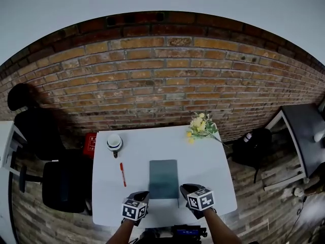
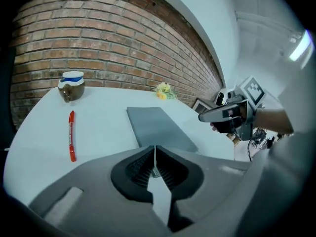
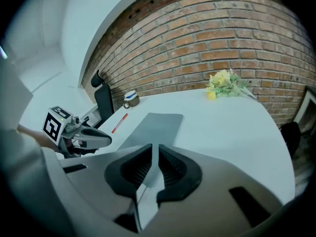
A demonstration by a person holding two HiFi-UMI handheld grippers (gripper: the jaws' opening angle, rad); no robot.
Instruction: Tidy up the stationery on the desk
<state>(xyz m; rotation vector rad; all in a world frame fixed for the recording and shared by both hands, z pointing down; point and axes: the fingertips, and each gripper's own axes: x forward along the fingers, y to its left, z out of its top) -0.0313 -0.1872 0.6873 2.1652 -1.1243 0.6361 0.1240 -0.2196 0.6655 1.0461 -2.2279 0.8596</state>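
Stationery lies spread over a white counter (image 1: 213, 161) that stands against a brick wall (image 1: 152, 75). A flat grey notebook (image 1: 163, 179) rests on the middle of the counter, closer to the near edge, with its long sides running toward the wall. A red pen (image 1: 123, 174) lies to its left, apart from it and roughly parallel, nearer the left edge. A small round container with a white top (image 1: 114, 142) sits by the far left corner, and a bunch of yellow flowers (image 1: 201, 127) lies at the far right corner.

Both grippers hover over the near edge, one at each side of the notebook's near end. The left gripper (image 1: 143, 194) has its fingers (image 2: 143, 164) pressed together with nothing between them. The right gripper (image 1: 185, 189) shows its fingers (image 3: 170, 169) parted by a narrow slit, also empty. Neither one touches the notebook. A black chair (image 1: 63, 184) stands off the counter's left edge.
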